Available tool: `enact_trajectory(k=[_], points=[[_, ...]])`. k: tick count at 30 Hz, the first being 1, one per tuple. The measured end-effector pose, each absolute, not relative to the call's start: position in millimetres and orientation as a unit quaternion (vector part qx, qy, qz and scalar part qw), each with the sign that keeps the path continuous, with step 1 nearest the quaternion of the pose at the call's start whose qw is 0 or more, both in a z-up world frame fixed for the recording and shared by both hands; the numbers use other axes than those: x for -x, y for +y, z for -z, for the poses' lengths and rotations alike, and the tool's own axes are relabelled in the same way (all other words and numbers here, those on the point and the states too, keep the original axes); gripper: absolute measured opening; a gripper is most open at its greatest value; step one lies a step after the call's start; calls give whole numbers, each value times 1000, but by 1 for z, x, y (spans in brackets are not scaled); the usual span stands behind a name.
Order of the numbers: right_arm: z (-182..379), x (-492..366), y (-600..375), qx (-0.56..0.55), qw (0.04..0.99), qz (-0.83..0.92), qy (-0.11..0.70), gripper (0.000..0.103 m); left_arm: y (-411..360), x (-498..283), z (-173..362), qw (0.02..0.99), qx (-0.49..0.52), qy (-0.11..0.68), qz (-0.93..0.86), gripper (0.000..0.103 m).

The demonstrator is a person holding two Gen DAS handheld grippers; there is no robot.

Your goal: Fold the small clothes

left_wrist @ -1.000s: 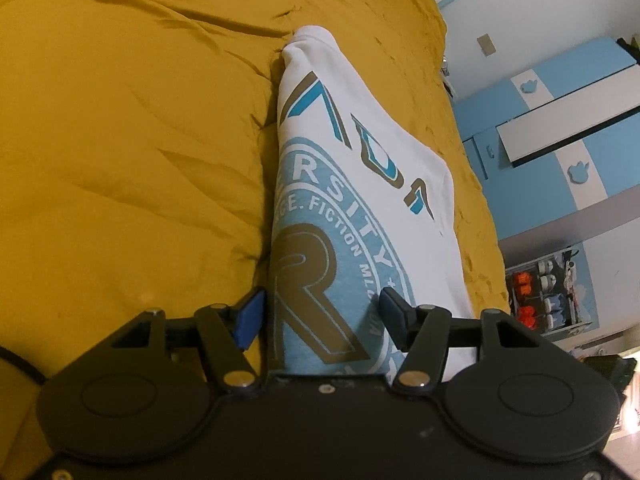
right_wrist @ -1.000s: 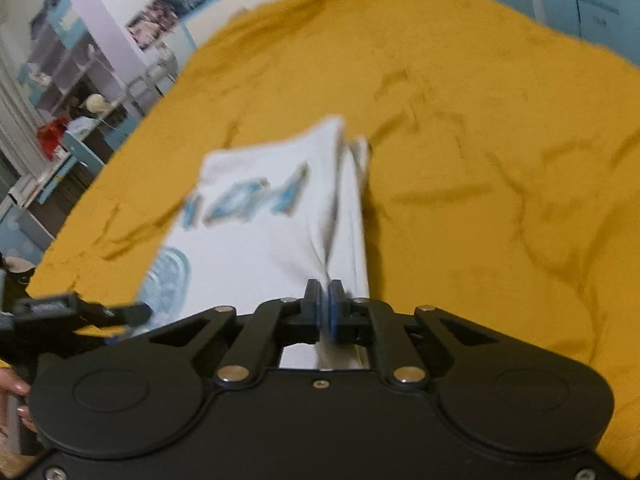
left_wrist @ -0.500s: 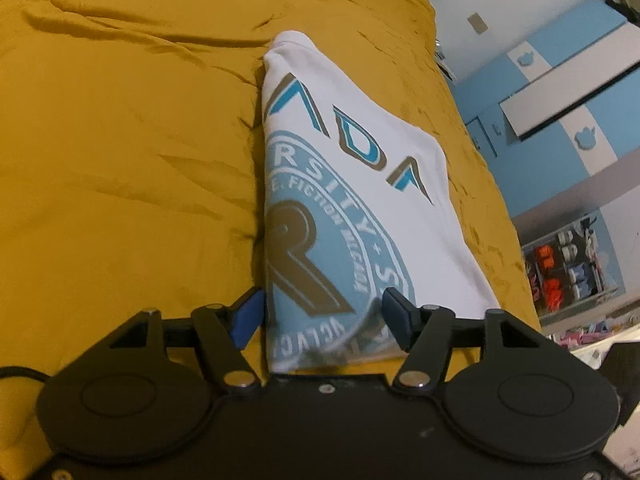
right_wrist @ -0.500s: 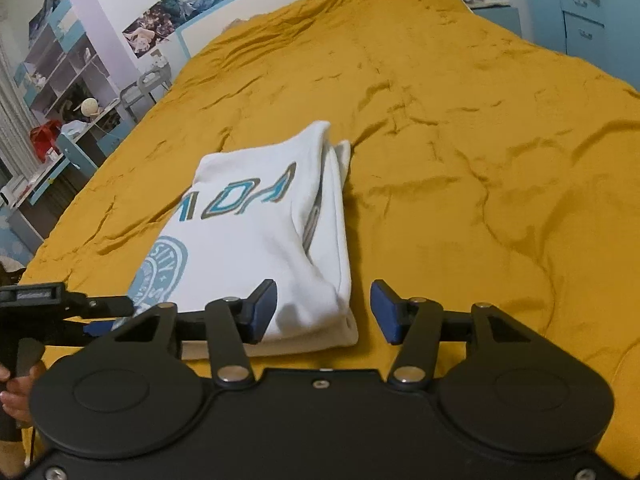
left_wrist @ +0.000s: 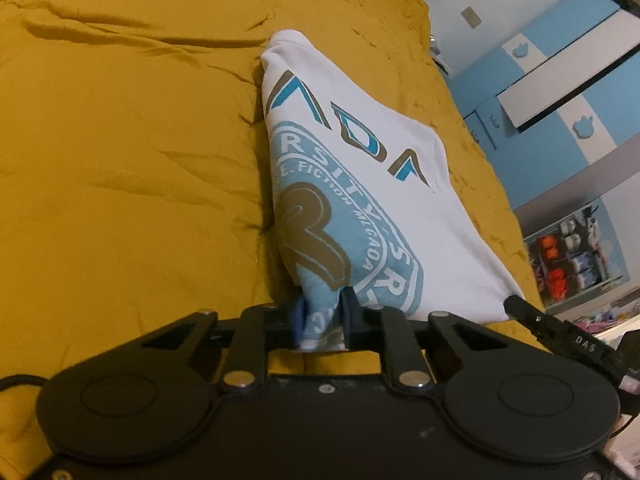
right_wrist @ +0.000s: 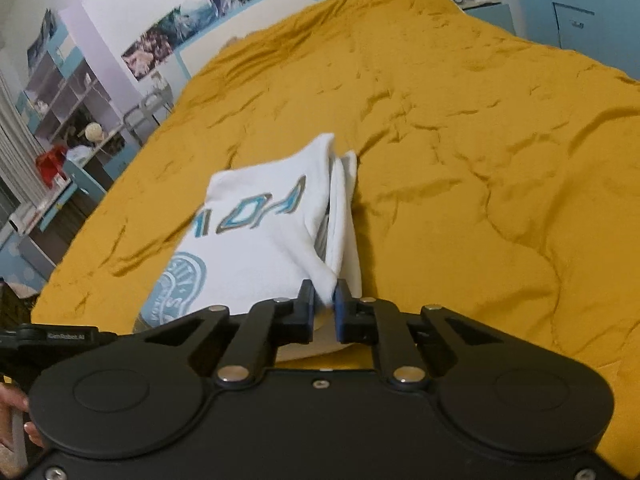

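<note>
A wide bed (right_wrist: 460, 128) with a mustard-yellow cover fills the room's middle; blue and white cupboards (left_wrist: 560, 92) stand on one side, and shelves (right_wrist: 68, 96) with small things and posters (right_wrist: 192, 20) on the other. The folded white shirt (left_wrist: 380, 184) with blue print lies on the cover, near its front edge. Nothing blocks it.

Half a second ago both grippers were spread around the shirt's near edge. Now the left gripper (left_wrist: 322, 320) is closing, its fingers pinching the printed corner, and the right gripper (right_wrist: 323, 309) pinches the plain white corner.
</note>
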State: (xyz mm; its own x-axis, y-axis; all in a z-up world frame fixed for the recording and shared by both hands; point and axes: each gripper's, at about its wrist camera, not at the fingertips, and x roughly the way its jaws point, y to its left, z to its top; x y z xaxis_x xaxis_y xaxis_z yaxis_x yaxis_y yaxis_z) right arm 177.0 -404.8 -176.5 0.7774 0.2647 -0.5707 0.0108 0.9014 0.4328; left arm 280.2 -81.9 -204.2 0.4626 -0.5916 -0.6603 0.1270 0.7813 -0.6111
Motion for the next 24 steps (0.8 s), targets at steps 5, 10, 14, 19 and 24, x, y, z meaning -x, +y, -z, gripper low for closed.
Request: enact_trajectory(k=[5, 10, 14, 19, 24], points=[[199, -179, -407, -224, 908, -56, 351, 9, -83, -283, 216, 814, 235, 484, 217, 14], [215, -180, -413, -242, 899, -52, 360, 8, -82, -285, 224, 809, 232, 494, 217, 15], [213, -184, -413, -231, 900, -56, 366, 9, -82, -287, 220, 808, 226, 497, 222, 21], [194, -187, -420, -240, 905, -61, 345, 48, -81, -292, 196, 823, 201, 484, 219, 51], [175, -217, -436, -268, 904, -92, 320, 63, -67, -313, 178, 838, 218, 455, 208, 72]])
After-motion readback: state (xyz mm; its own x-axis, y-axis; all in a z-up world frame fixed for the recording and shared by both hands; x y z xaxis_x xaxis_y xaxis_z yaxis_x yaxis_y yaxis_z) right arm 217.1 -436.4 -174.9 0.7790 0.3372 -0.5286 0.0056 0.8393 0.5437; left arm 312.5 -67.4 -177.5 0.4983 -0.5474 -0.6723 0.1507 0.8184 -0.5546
